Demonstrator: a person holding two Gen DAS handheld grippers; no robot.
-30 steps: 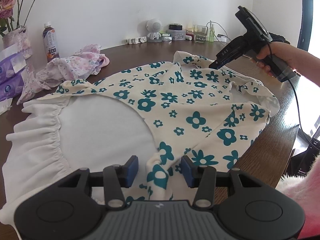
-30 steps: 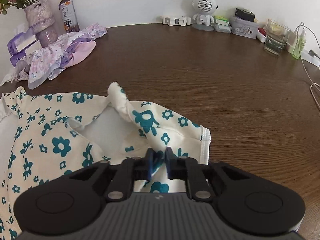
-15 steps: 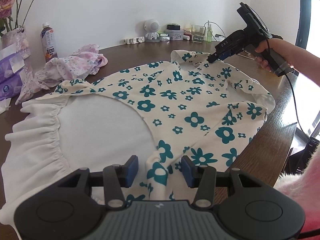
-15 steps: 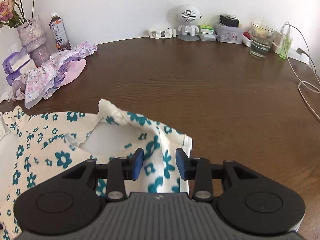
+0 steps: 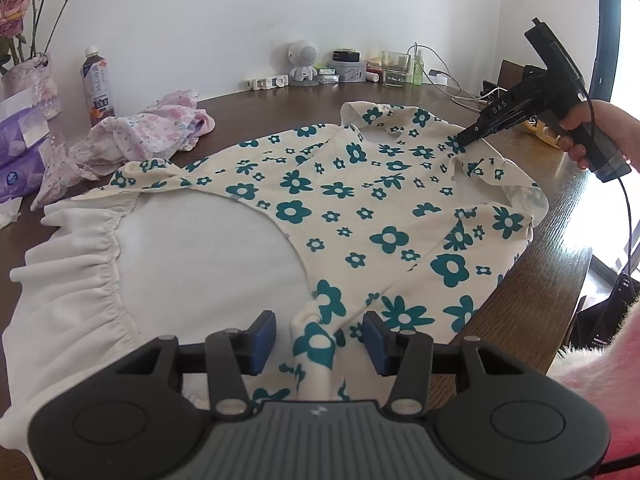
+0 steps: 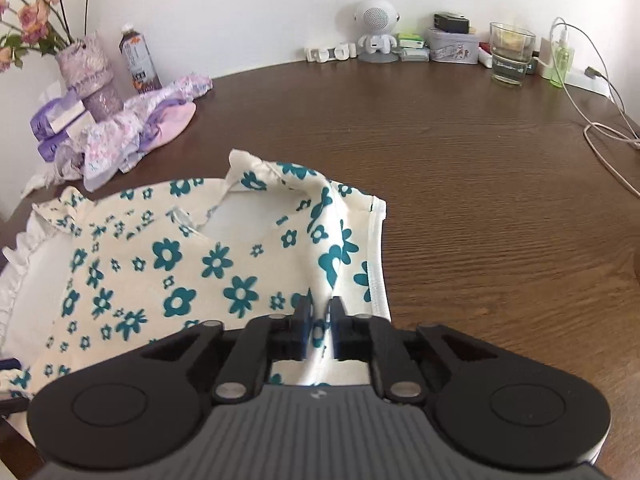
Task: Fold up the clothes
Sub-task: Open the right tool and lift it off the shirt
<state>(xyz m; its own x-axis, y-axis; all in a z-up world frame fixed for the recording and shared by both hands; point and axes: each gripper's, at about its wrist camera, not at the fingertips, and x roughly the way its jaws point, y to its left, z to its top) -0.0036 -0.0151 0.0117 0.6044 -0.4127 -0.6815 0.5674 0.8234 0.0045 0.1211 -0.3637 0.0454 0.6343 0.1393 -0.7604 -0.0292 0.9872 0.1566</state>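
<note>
While the left claw [image 5: 320, 342] gapes, the right claw [image 6: 320, 322] pinches one floral garment [image 5: 360, 208].

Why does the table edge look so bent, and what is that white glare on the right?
Left wrist view: fisheye lens bows the table edge; the window at right is blown out white. Right wrist view: softer even light, table rim also curves.
</note>
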